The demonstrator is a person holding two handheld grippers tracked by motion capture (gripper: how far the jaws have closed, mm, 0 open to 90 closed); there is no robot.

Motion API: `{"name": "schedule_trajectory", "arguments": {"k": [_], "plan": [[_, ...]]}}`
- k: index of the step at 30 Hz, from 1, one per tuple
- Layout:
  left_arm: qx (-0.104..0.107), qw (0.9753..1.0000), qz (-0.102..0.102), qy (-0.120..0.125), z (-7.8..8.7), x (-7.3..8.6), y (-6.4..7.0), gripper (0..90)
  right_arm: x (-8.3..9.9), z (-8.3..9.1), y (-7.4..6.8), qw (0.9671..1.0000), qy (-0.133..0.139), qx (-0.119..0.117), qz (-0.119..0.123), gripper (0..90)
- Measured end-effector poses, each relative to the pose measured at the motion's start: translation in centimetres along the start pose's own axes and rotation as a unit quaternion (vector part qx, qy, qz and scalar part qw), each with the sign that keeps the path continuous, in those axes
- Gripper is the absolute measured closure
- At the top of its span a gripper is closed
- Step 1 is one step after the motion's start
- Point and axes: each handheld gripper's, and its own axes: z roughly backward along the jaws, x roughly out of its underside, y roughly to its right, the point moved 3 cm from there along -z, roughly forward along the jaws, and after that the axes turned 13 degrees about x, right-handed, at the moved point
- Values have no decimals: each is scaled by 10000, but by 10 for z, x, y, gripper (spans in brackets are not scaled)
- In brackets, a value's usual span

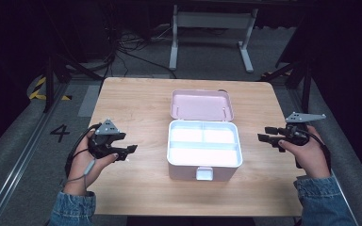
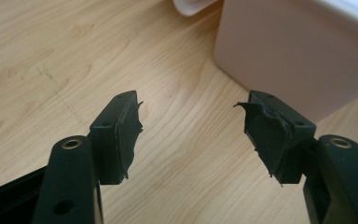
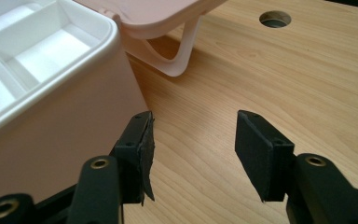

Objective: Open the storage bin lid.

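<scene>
Centrally on the wooden tabletop (image 1: 136,188) sits a pink storage box (image 1: 203,151), its lid (image 1: 201,104) tipped open behind it and its white compartments bare. Left gripper (image 1: 125,153) and right gripper (image 1: 266,133) hover either side of the box, each held clear, fingers (image 2: 121,133) apart around nothing.

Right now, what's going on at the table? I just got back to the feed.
A person holds a gripper in each hand, one on either side of a pink storage box on the wooden table. The box is open, its lid tipped back, and its white tray looks empty. The left gripper and right gripper are both open, near the box but touching nothing.
</scene>
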Motion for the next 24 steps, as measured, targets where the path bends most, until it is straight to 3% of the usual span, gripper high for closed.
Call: {"name": "schedule_trajectory", "arguments": {"k": [7,15,21,24], "plan": [[-70,9990,282,-352,-12,19,-15,350,6,-4,6,9999,-85,40,-95,468],[-128,9970,420,-643,-18,32,-25,336,12,-13,9,9996,-242,53,-119,457],[41,9925,650,-1032,-28,42,-28,317,18,-20,12,9991,-394,131,-84,452],[-28,9904,691,-1198,-31,46,-29,313,22,-25,13,9983,-540,226,-37,450]]}}
